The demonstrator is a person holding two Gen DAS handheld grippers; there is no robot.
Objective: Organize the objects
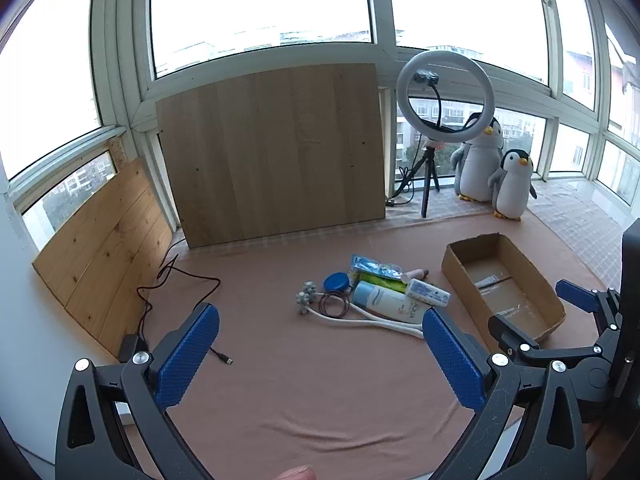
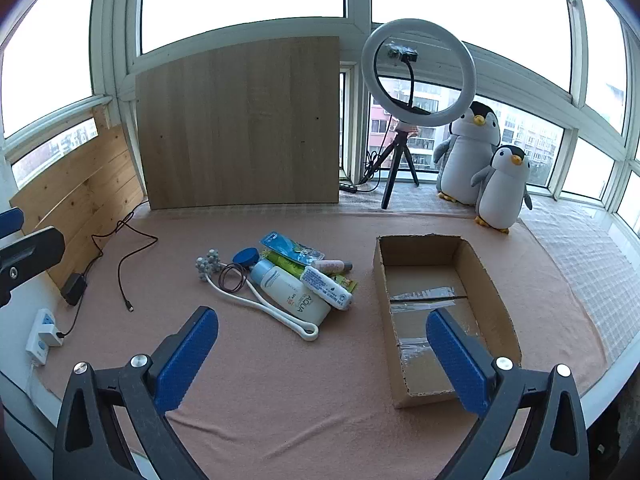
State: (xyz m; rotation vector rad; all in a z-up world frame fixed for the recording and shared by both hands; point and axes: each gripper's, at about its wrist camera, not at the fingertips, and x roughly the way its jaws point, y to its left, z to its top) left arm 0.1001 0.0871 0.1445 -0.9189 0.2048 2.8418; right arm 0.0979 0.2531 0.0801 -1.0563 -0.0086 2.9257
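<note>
From my left I see the black cable (image 2: 120,256) trailing over the pink cloth (image 2: 280,380). My left gripper (image 1: 320,354) hangs spread wide, holding nothing. Ahead lies the heap: a white roller massager (image 2: 256,300), a blue round tin (image 2: 246,257), a white AQUA bottle (image 2: 294,296) (lying flat), a small white tube (image 2: 326,288) across it, and a blue packet (image 2: 288,246) behind. My right gripper (image 2: 322,358) is likewise released, empty. Just right of the heap sits the cardboard box (image 2: 492,280), with penguin toys (image 2: 484,164) beyond.
</note>
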